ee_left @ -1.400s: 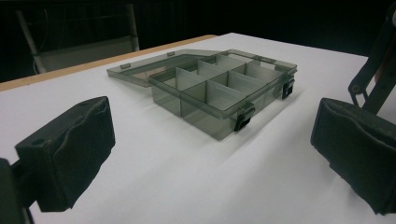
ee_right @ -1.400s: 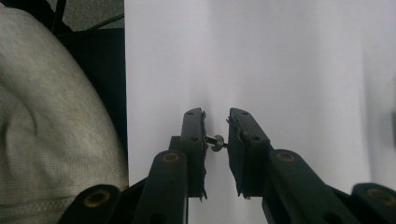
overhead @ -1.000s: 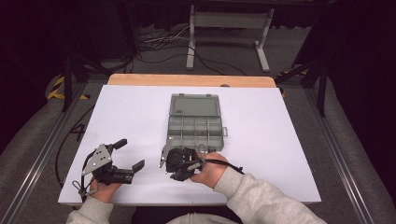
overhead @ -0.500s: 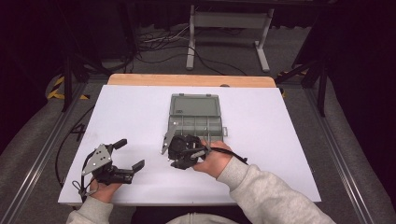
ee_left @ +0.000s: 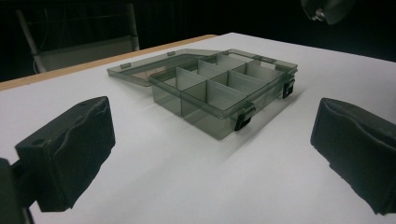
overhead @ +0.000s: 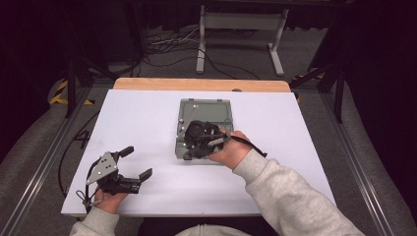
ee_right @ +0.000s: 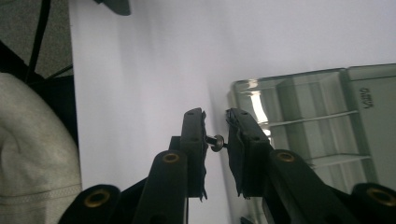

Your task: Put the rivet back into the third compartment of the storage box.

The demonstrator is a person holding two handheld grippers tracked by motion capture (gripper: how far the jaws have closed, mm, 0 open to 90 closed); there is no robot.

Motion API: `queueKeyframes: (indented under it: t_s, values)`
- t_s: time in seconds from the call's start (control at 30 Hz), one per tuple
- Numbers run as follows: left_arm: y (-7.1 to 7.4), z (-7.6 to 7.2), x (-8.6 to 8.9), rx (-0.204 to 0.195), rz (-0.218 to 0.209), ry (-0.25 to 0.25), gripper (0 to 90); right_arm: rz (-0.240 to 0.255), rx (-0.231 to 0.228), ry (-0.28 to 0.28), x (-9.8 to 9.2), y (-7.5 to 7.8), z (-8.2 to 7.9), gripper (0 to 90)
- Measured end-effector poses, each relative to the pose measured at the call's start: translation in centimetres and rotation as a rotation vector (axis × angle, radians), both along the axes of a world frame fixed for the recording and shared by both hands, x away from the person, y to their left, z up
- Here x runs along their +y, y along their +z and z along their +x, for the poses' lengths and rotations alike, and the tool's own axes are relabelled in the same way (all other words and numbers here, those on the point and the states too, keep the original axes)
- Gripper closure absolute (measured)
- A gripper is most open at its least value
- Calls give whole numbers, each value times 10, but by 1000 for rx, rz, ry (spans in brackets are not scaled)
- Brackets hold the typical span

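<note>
At the middle of the desk (overhead: 147, 113) we found the compartment box (overhead: 204, 110) lying open, its lid folded flat toward the far side. The right hand-held gripper (overhead: 189, 147) hung over the box's near-left corner, jaws clamped on a small screw (ee_right: 216, 142) held crosswise between the pads, just above the desk beside the box wall. The left hand-held gripper (overhead: 140, 162) rested at the near-left of the desk, well apart from the box, jaws spread wide with nothing between them.
</note>
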State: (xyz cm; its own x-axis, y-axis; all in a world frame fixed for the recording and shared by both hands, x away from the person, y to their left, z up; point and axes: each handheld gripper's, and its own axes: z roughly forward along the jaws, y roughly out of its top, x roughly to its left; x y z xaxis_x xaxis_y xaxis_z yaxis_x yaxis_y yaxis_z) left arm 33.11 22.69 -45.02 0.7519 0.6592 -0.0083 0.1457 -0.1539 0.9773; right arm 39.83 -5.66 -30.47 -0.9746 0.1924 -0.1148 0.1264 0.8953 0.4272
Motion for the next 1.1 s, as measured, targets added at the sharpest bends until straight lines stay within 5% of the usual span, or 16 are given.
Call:
queueKeyframes:
  t_s: [0.57, 0.7, 1.1]
  values:
    - [0, 0, 0, 0, -4, 0, 3, 30, -36, -120, -20, 19, 51, 765]
    - [0, 0, 0, 0, -5, 0, 3, 27, -35, -184, -31, 13, 75, 766]
    - [0, 1, 1, -1, 4, -2, 3, 9, -12, -276, -46, -7, 112, 766]
